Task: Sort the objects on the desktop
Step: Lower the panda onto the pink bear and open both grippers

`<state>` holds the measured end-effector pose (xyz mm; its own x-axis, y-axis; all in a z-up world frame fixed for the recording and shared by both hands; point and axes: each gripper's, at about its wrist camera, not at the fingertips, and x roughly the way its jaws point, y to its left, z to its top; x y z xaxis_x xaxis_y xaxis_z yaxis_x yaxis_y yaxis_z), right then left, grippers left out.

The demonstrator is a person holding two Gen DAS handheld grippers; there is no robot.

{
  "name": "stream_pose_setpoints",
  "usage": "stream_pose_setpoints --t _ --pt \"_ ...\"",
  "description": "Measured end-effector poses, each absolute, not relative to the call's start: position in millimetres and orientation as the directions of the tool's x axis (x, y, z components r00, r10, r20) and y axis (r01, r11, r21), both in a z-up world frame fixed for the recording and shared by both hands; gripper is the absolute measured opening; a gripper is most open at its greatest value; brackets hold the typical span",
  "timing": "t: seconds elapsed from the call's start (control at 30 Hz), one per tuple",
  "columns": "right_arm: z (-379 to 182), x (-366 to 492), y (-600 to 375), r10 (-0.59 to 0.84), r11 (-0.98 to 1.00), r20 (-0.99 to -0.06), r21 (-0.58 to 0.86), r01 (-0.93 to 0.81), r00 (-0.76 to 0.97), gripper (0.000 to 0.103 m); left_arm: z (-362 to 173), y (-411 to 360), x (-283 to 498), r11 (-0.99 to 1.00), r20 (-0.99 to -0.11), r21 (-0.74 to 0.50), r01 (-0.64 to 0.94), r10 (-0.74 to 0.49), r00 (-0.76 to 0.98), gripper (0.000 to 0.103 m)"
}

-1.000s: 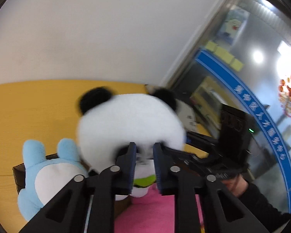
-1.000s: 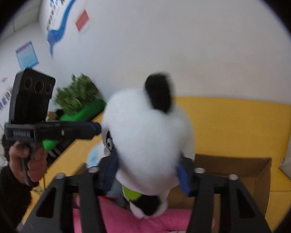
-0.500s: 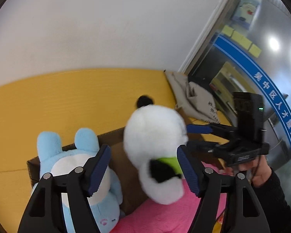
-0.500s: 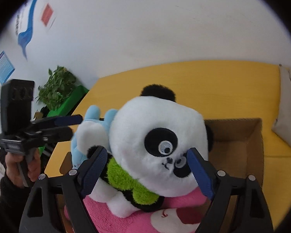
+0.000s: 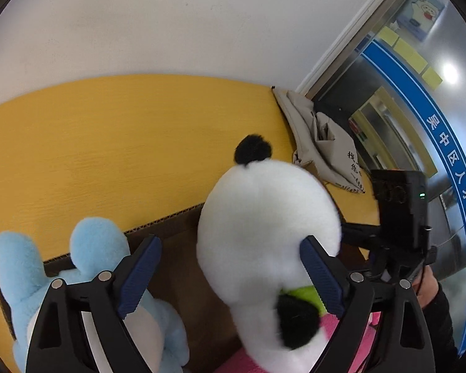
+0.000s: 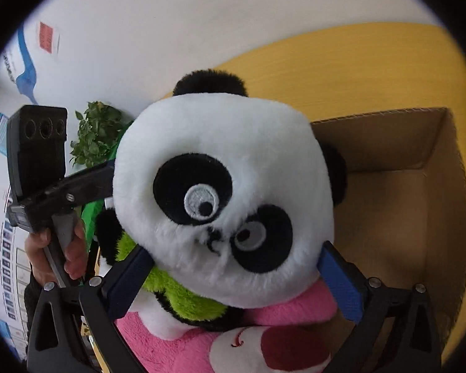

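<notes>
Left wrist view: the left gripper stands spread wide, as it did half a second ago; one second ago its fingers were pressed close together at the panda. The panda plush shows its back, its head near the right blue pad; contact cannot be confirmed. It sits in the cardboard box on the yellow table, on top of a pink plush. The blue plush sits at the box's left end, partly hidden by the left finger. The panda's face is not visible from here, and its lower body is cut off by the frame edge. A beige bag lies on the table beyond the box.

Right wrist view: the right gripper is spread, its pads flanking the panda plush, whose face fills more of the frame than before. The pink plush lies under it. The cardboard box interior is bare to the right. The left gripper appears at left, its fingertips hidden behind the panda.
</notes>
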<state>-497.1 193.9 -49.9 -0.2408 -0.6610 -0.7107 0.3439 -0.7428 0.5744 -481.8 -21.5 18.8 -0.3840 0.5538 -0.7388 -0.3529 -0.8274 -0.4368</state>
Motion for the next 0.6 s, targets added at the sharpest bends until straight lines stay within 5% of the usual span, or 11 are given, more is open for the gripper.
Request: stream_pose_setpoints --t 0.37,0.5,0.6 --pt "-51 -515 161 -0.618 -0.758 -0.752 0.491 0.429 -0.232 0.103 12 6 -513 -0.862 -0.797 -0.389 -0.326 0.492 -0.349 0.103" --pt "-52 -509 149 -0.611 -0.759 -0.743 0.450 0.471 -0.275 0.082 -5 42 -519 -0.889 -0.862 -0.273 -0.367 0.395 -0.316 0.103" --pt "-48 -503 151 -0.587 -0.775 -0.744 0.402 0.487 -0.320 0.066 -16 37 -522 -0.887 -0.852 -0.318 -0.336 0.423 -0.309 0.101"
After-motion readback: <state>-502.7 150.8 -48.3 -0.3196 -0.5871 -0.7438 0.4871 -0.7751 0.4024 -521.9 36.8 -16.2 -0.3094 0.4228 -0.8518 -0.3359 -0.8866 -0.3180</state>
